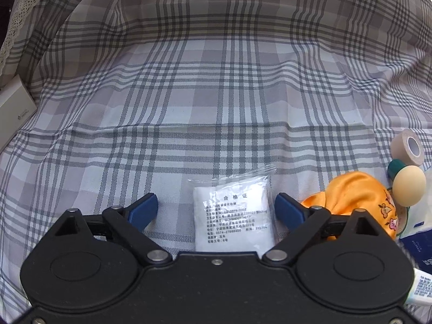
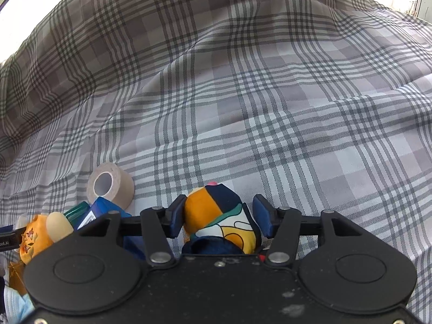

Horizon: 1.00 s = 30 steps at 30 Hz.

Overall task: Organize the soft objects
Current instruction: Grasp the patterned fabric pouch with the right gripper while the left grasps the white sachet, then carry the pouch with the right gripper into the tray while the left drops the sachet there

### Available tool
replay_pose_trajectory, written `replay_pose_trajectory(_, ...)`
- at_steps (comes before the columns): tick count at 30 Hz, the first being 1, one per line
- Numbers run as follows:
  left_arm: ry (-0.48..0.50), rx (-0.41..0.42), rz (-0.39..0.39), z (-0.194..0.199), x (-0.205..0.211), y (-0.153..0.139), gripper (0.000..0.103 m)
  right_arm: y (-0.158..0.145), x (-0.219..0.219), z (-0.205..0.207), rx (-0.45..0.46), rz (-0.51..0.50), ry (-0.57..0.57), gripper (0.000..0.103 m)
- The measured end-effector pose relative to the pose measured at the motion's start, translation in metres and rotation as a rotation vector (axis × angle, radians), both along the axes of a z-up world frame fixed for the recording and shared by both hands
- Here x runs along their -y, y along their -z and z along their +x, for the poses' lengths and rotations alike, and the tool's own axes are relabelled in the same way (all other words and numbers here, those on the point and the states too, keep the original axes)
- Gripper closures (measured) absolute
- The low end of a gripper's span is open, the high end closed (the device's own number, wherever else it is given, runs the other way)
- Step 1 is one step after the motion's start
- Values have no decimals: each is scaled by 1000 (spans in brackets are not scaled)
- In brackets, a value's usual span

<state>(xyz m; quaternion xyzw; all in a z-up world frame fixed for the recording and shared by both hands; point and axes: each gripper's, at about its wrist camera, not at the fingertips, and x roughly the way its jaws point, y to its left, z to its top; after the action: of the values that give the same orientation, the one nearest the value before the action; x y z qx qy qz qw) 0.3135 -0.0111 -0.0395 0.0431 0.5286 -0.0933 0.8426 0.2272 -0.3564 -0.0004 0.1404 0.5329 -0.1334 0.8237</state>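
Plush patchwork toy [image 2: 220,221], crinkly sachet [image 1: 233,213]

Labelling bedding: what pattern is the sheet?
Grey-and-white plaid sheet, clearest in the left wrist view.

Basically the whole scene is a rumpled grey-and-white plaid cotton bedsheet [image 1: 216,86], sunlit up close and shaded further back, with a cream lace-edged cloth [image 1: 24,8] top left.

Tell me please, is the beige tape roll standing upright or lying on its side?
On its side: the tape roll shows its open core sideways, resting on the plaid cloth.
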Motion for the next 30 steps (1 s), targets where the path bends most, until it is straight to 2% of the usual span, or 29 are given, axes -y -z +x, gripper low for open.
replay_pose_trajectory(2, 29, 24, -6, -3, 3, -5, 47, -2, 1, -2, -3, 2, -20, 61)
replay_pose_trajectory(4, 43, 23, -26, -2, 7, -9, 55, -5, 3, -4, -2, 17, -27, 64)
replay_pose_trajectory(11, 10, 34, -81, -2, 6, -18, 57, -29, 14, -22, 86, 48, 24, 66)
replay_pose_trajectory(18, -40, 127, -111, -24, -5, -67, 57, -72, 21, -46, 215, 30, 91, 66)
replay_pose_trajectory(21, -52, 165, -126, -48, -9, -90, 57, -94, 14, -62, 265, 17, 88, 66)
replay_pose_trajectory(25, -44, 202, -106, -89, -8, -114, 57, -122, -8, -93, 324, 17, 43, 65)
replay_pose_trajectory(30, -3, 209, -127, -146, -11, -131, 57, -145, -40, -140, 369, 58, -18, 65)
